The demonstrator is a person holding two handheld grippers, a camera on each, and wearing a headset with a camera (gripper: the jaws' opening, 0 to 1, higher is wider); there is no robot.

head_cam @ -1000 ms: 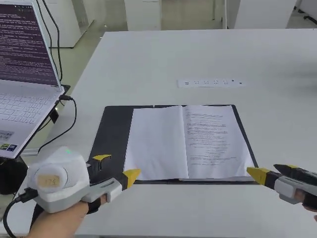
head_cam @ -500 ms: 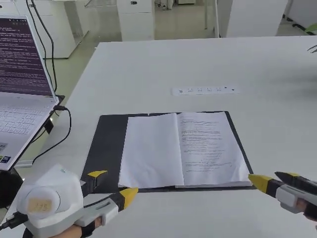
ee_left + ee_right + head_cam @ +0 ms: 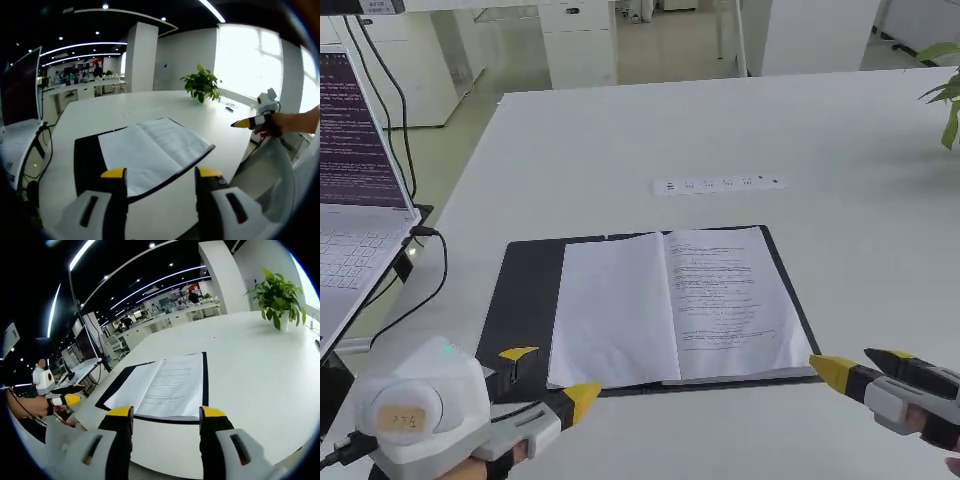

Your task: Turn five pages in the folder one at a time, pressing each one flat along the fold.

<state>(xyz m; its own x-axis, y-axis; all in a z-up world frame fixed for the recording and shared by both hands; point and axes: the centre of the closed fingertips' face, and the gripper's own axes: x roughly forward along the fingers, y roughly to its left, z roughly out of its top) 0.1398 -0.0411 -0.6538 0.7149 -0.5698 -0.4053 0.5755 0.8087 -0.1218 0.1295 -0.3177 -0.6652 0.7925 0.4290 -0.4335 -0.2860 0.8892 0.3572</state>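
Item: black plastic folder (image 3: 525,300), lying open and flat on the white worktop (image 3: 620,140), close to its near edge. A blank white sheet (image 3: 610,310) lies left of the fold and a printed sheet (image 3: 725,300) right of it.

Progress: the number of pages turned cannot be told. No page is lifted or held, so a turn seems due.

Left gripper (image 3: 550,377): level, off the folder's near-left corner, fingers (image 3: 582,398) wide apart, empty.

Right gripper (image 3: 865,365): level, just beside the near-right corner, fingers parted, empty.
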